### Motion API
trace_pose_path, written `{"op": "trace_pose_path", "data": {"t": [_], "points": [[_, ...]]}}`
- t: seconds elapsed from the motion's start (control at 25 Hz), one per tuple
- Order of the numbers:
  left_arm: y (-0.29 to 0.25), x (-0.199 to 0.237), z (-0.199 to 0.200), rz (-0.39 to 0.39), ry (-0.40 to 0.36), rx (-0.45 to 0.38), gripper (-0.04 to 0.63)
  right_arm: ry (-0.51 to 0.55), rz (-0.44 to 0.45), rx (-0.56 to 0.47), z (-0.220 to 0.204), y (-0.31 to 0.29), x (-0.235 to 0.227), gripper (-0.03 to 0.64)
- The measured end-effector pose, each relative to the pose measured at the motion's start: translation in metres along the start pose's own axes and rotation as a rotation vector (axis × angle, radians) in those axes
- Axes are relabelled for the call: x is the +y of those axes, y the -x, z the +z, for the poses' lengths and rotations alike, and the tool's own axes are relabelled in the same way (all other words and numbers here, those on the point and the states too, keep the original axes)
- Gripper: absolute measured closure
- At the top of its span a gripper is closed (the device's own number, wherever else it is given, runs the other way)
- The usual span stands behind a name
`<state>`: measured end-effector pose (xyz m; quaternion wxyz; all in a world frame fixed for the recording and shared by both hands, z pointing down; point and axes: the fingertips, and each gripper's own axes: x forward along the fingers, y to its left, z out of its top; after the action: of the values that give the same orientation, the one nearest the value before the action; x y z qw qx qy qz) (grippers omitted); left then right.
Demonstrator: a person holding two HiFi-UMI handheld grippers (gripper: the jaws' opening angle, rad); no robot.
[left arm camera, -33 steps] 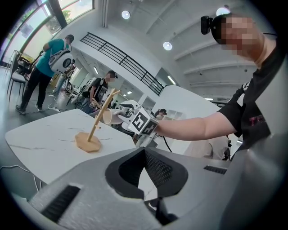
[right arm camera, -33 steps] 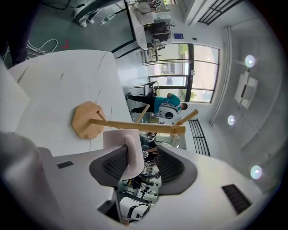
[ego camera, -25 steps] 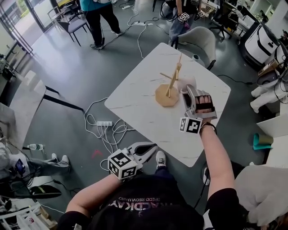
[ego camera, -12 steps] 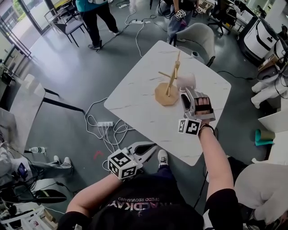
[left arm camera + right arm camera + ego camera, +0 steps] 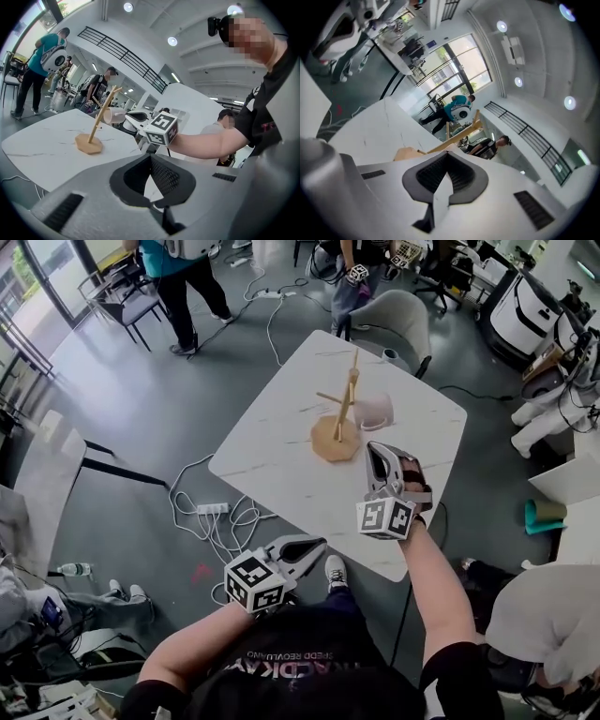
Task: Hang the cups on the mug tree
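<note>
Cup (image 5: pixel 373 412) hangs on mug tree (image 5: pixel 339 418), just ahead of right gripper (image 5: pixel 378 463) | right jaws pressed together, empty, clear of cup | left gripper (image 5: pixel 305 549) well back, jaws together, empty | step: hang looks done | next: no other cup in sight, so draw away without nudging the tree

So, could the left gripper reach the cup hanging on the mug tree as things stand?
Probably yes: the left gripper hangs beyond the near edge of the table, with only bare tabletop between it and the cup on the mug tree. Its shut jaws would need opening first.
</note>
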<state>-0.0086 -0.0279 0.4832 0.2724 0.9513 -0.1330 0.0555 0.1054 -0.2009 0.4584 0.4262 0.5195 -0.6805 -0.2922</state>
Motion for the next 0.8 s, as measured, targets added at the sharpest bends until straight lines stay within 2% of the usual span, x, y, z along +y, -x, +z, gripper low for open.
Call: {"op": "trace_pose_path", "data": {"t": [0.16, 0.36, 0.48, 0.6, 0.8], "points": [[-0.004, -0.009, -0.005, -0.021, -0.01, 0.005, 0.598, -0.315, 0.1, 0.005, 0.003, 0.017, 0.01, 0.607], [-0.005, -0.014, -0.012, -0.036, -0.019, 0.012, 0.598, -0.766, 0.244, -0.026, 0.01, 0.039, 0.028, 0.607], [0.002, -0.015, -0.013, -0.044, -0.02, 0.013, 0.598, -0.975, 0.324, -0.063, 0.025, 0.054, 0.039, 0.607], [0.011, -0.016, -0.012, -0.048, -0.019, 0.012, 0.598, -1.109, 0.367, -0.08, 0.039, 0.07, 0.049, 0.607], [0.022, -0.014, -0.012, -0.057, -0.018, 0.006, 0.598, -1.195, 0.393, -0.086, 0.056, 0.094, 0.067, 0.607]]}}
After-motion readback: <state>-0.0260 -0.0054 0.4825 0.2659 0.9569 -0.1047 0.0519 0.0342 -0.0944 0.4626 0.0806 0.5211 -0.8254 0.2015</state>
